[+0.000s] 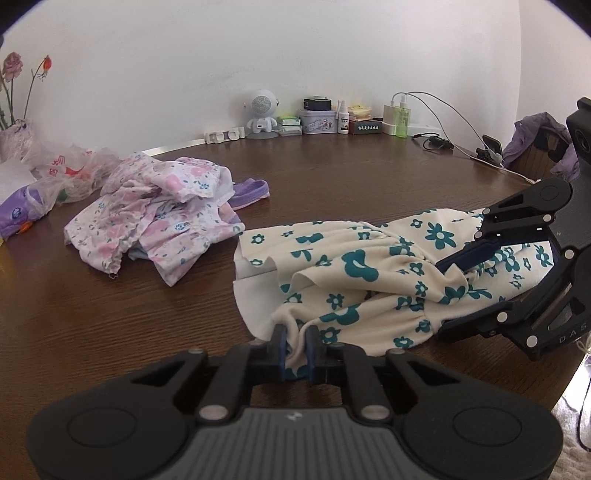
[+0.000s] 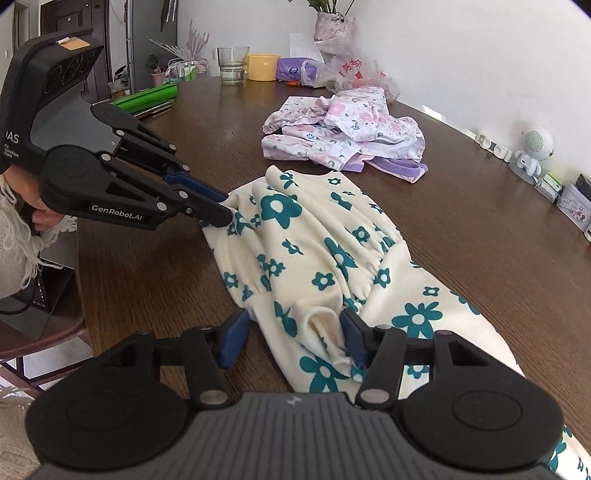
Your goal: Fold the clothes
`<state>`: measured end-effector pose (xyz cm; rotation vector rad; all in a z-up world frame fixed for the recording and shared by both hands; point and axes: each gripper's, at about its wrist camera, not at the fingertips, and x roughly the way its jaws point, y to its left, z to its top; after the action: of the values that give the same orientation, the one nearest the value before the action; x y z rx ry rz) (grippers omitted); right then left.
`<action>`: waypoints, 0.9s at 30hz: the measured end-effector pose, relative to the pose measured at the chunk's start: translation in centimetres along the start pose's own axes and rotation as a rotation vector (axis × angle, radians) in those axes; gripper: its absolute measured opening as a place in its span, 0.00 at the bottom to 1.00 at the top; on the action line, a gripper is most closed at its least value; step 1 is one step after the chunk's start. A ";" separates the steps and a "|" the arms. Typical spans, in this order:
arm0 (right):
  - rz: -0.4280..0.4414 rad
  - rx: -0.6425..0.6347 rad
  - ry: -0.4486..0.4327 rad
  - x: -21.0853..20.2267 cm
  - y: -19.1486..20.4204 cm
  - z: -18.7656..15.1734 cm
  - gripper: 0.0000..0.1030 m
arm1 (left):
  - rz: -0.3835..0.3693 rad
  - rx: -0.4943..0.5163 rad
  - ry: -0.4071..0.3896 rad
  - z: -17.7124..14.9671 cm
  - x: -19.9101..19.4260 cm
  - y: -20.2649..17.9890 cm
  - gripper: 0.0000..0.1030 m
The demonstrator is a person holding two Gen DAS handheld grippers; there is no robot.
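Note:
A cream garment with teal flowers (image 1: 369, 273) lies bunched on the brown table (image 1: 110, 325); it also shows in the right wrist view (image 2: 317, 251). My left gripper (image 1: 295, 338) is shut on its near edge, also seen from the right wrist view (image 2: 225, 208). My right gripper (image 2: 291, 328) is open, its jaws wide on either side of a fold of the same garment. In the left wrist view the right gripper (image 1: 448, 267) reaches in from the right over the cloth. A crumpled pink floral garment (image 1: 155, 218) lies further back, apart from both grippers.
A purple strap (image 1: 249, 190) lies beside the pink pile. Plastic bags (image 1: 70, 173) and a vase (image 2: 332, 29) stand at one end. A glass (image 2: 232, 64), yellow cup (image 2: 262, 66), robot-shaped speaker (image 1: 261, 114), bottles, boxes and cables line the wall.

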<state>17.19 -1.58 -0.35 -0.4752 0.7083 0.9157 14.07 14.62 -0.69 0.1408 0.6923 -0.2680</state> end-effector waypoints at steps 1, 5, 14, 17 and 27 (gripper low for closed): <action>-0.002 -0.002 0.001 0.1 0.0 0.2 0.54 | 0.003 -0.017 -0.003 -0.1 -0.2 0.0 0.16; 0.026 0.045 -0.051 -1.8 -0.9 0.5 0.61 | 0.009 -0.109 -0.054 -0.8 -2.3 0.5 0.51; 0.014 -0.098 -0.034 -0.7 0.2 1.9 0.69 | -0.115 -0.441 -0.051 -2.7 -5.5 1.0 0.73; 0.018 -0.153 -0.015 0.7 0.8 3.0 0.69 | -0.121 -0.477 -0.031 -3.2 -5.5 0.2 0.78; 0.052 -0.059 -0.007 2.7 -0.8 3.0 0.21 | -0.123 -0.574 -0.021 -3.0 -3.1 -0.9 0.84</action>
<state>20.09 1.42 -0.20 -0.5075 0.6915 0.9888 9.73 14.99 -0.99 -0.4521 0.7333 -0.1795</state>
